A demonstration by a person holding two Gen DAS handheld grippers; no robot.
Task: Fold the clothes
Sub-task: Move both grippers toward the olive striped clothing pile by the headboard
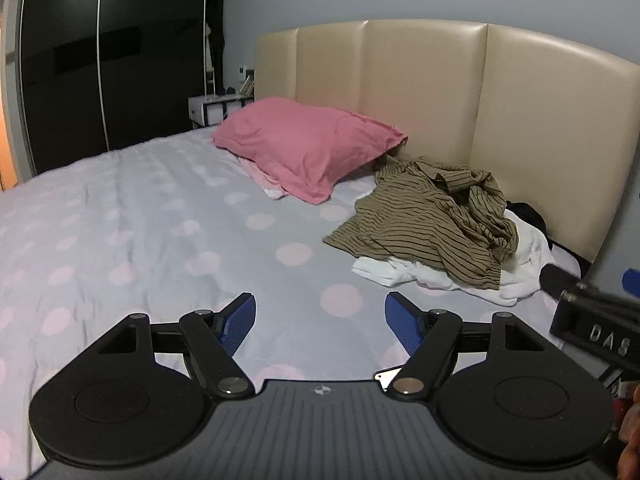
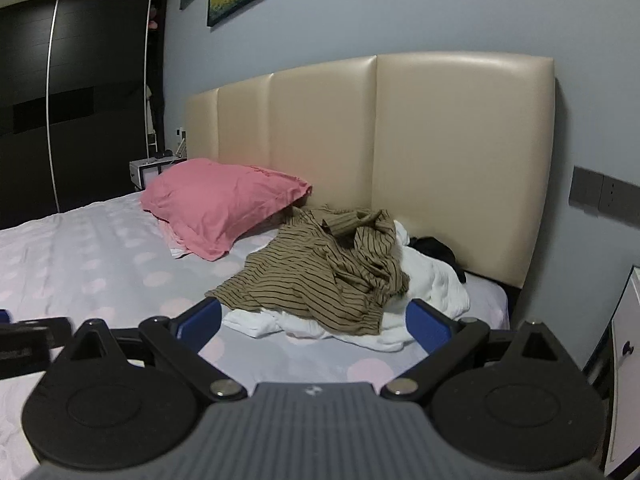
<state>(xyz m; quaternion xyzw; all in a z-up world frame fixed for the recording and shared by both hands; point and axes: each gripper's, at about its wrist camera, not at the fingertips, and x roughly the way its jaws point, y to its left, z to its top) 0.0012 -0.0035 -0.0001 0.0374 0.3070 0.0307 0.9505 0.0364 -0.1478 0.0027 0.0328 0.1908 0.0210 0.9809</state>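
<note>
A crumpled olive shirt with dark stripes (image 1: 432, 216) lies on top of a white garment (image 1: 516, 272) near the headboard, with a dark garment (image 1: 528, 212) behind them. The pile shows in the right wrist view too: striped shirt (image 2: 320, 276), white garment (image 2: 432, 284), dark garment (image 2: 436, 250). My left gripper (image 1: 320, 320) is open and empty above the bedsheet, short of the pile. My right gripper (image 2: 314, 322) is open and empty, hovering just in front of the pile's near edge. The right gripper's body (image 1: 592, 316) shows at the left wrist view's right edge.
The bed has a pale sheet with pink dots (image 1: 140, 220). A pink pillow (image 1: 308, 144) lies left of the pile against the beige padded headboard (image 2: 440, 152). A dark wardrobe (image 1: 80, 60) and a nightstand (image 1: 212, 108) stand beyond the bed. White furniture (image 2: 624, 360) stands at the right.
</note>
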